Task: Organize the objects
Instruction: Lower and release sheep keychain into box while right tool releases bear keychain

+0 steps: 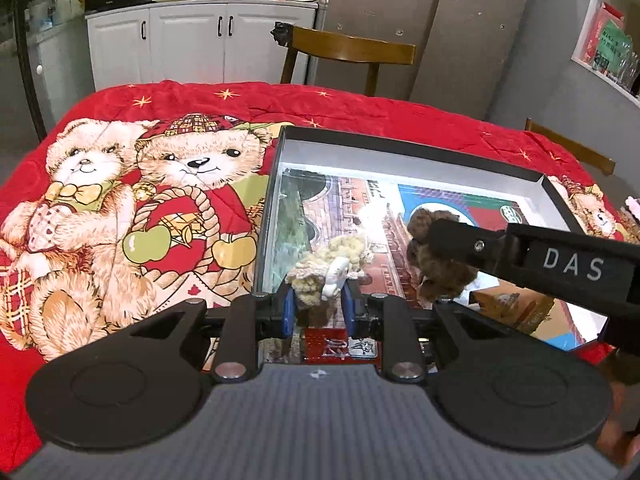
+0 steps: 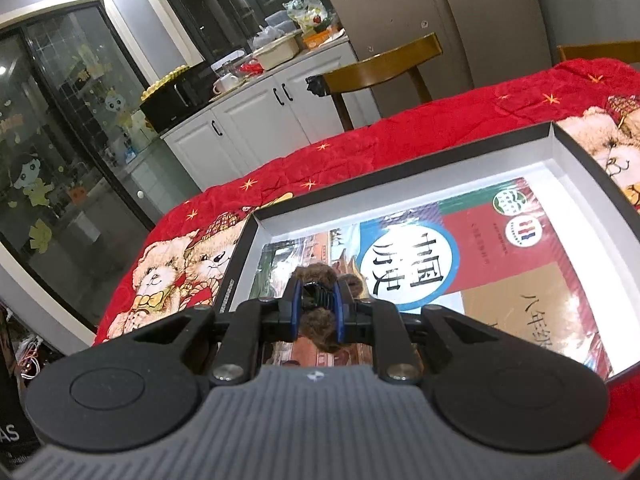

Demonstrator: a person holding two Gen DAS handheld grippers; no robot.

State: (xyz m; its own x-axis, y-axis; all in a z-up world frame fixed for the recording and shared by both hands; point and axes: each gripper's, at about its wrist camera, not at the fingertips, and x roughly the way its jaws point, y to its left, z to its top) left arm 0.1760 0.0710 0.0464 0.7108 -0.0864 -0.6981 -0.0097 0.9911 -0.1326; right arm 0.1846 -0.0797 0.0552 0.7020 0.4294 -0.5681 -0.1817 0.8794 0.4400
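Left tongs [image 1: 319, 300] clamp a cream plush toy [image 1: 328, 266] over the box [image 1: 400, 148] near its left wall. Right tongs [image 2: 317, 312] clamp a brown plush toy [image 2: 316, 276] above the book [image 2: 500, 256] lying in the box. Box sits on the desk's red bear-print cover [image 1: 120, 200].

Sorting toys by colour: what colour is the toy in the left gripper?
Cream-yellow toy, held in the left gripper; clearest in left wrist view.
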